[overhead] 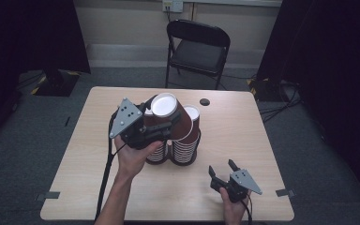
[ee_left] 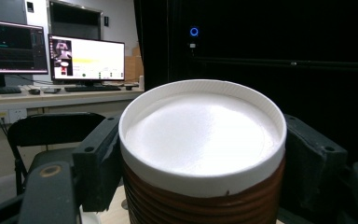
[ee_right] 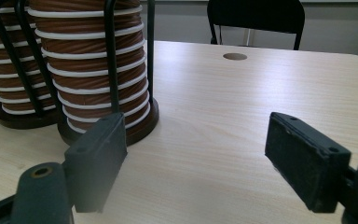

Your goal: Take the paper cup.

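Left tongs [overhead: 161, 125]: jaws closed against the ribbed sides of a brown paper cup [overhead: 168, 115], one pad on each flank in the left gripper view, the cup's white bottom disc [ee_left: 200, 133] facing the camera. The cup is inverted and tilted, held up over the two stacks.

Right tongs [overhead: 221, 169]: jaws spread wide, holding nothing, low over the surface [overhead: 243, 126] near its front right corner, pointed toward the holders.

Two stacks of brown cups with white rims stand side by side at mid-surface, each in a black wire holder on a round base. The right stack [ee_right: 95, 70] sits nearest the right tongs; the left stack [ee_right: 16, 79] is just beyond it, bases close together or touching, cannot tell which.

Progress, as judged: one cup is in hand at the top of the stacks. Whether it is coming off or going on cannot be told. It has yet to be set anywhere.

Room: bare surface right of the holders and in front of them, ample for setting a cup down. A round cable hole [overhead: 205, 101] lies behind the stacks. The upright wires of the holders hem in the stacks, so a cup must travel straight up or down. A folding chair [overhead: 197, 47] stands beyond the far edge, well apart.
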`<state>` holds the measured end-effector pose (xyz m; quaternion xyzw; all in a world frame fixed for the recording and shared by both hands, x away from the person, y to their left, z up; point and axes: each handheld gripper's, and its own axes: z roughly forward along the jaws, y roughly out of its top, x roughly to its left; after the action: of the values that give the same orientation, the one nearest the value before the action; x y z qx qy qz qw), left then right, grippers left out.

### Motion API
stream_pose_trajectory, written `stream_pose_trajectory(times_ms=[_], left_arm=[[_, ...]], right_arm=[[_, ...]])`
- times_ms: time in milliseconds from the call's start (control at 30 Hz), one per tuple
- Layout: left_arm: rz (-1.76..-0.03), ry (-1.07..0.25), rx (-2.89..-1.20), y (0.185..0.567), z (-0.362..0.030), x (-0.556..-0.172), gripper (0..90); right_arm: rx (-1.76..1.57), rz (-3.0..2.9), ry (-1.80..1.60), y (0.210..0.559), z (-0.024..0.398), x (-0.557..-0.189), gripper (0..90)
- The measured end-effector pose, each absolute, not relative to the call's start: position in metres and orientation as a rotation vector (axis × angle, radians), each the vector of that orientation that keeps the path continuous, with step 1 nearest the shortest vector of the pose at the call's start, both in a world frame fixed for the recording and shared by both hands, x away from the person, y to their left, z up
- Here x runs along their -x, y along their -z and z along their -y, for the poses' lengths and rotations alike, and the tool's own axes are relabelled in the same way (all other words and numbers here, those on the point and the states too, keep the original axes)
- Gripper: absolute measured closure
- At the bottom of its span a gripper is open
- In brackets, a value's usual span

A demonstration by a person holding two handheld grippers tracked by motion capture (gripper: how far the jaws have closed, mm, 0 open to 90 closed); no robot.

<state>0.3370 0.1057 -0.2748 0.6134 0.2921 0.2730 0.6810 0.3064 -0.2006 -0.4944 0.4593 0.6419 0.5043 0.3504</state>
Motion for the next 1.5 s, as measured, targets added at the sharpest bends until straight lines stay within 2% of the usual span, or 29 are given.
stream_pose_trajectory(times_ms=[567, 800, 1267, 1500], left_arm=[[-0.704, -0.549, -1.421, 0.307, -0.120, -0.318, 23.3], [-0.740, -0.523, -1.438, 0.324, -0.122, -0.318, 23.4], [-0.826, -0.444, -1.455, 0.360, -0.122, -0.323, 23.3], [-0.870, -0.387, -1.453, 0.379, -0.120, -0.324, 23.3]], right_arm=[[-1.183, -1.668, -1.307, 0.494, 0.200, -0.306, 19.8], [-1.192, -1.666, -1.302, 0.494, 0.200, -0.307, 14.5], [-1.106, -1.816, -1.289, 0.494, 0.182, -0.304, 19.0], [-1.031, -1.890, -1.354, 0.494, 0.157, -0.299, 26.3]])
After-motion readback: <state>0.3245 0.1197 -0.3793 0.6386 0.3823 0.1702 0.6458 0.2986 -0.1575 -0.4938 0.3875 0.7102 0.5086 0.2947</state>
